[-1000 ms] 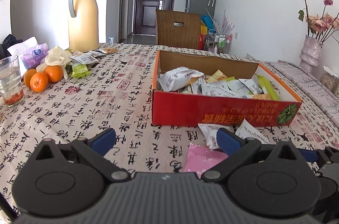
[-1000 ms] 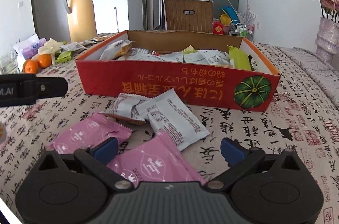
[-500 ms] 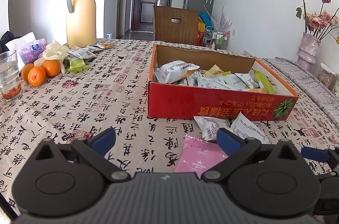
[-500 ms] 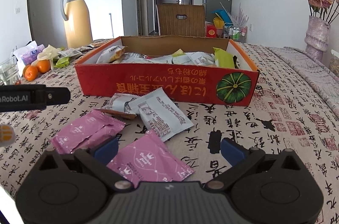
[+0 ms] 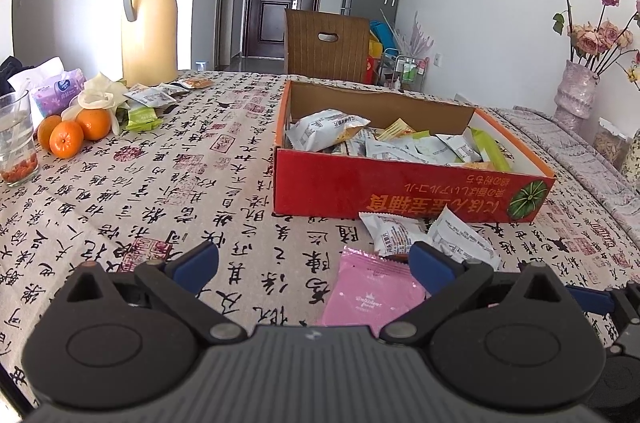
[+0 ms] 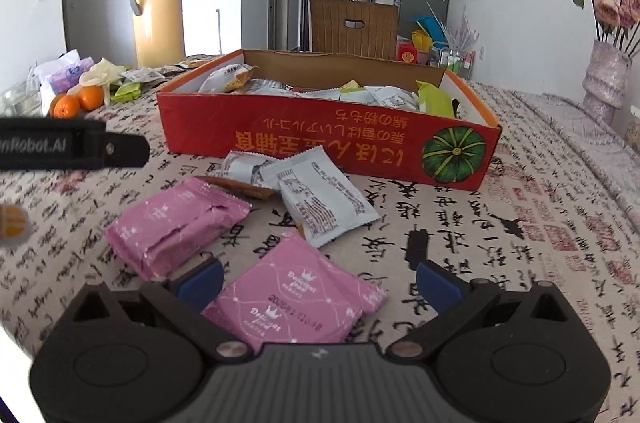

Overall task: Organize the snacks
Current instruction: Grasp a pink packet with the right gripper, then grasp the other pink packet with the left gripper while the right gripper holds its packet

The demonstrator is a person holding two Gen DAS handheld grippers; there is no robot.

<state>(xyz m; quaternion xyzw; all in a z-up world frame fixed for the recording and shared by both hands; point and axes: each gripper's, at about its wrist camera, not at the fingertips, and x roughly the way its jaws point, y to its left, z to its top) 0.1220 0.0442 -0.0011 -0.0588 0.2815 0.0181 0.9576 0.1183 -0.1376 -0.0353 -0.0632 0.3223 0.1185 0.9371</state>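
Observation:
A red cardboard box (image 5: 400,189) (image 6: 320,143) holding several snack packets stands on the patterned tablecloth. In front of it lie two white packets (image 6: 320,195) (image 5: 460,239) and two pink packets (image 6: 176,223) (image 6: 296,299). One pink packet (image 5: 372,295) shows in the left wrist view. My left gripper (image 5: 314,265) is open and empty above the cloth, left of that pink packet. My right gripper (image 6: 320,283) is open, low over the near pink packet, its fingers on either side of it.
A yellow thermos (image 5: 150,23) stands at the back left. Oranges (image 5: 74,131), a glass (image 5: 14,139), tissues and more snack packets (image 5: 152,99) lie at the left. A vase of dried roses (image 5: 578,91) is at the right. A chair (image 5: 326,47) stands behind the table.
Both grippers have drawn back from the box and risen, so the box looks smaller and more of the loose packets show. Both stay open.

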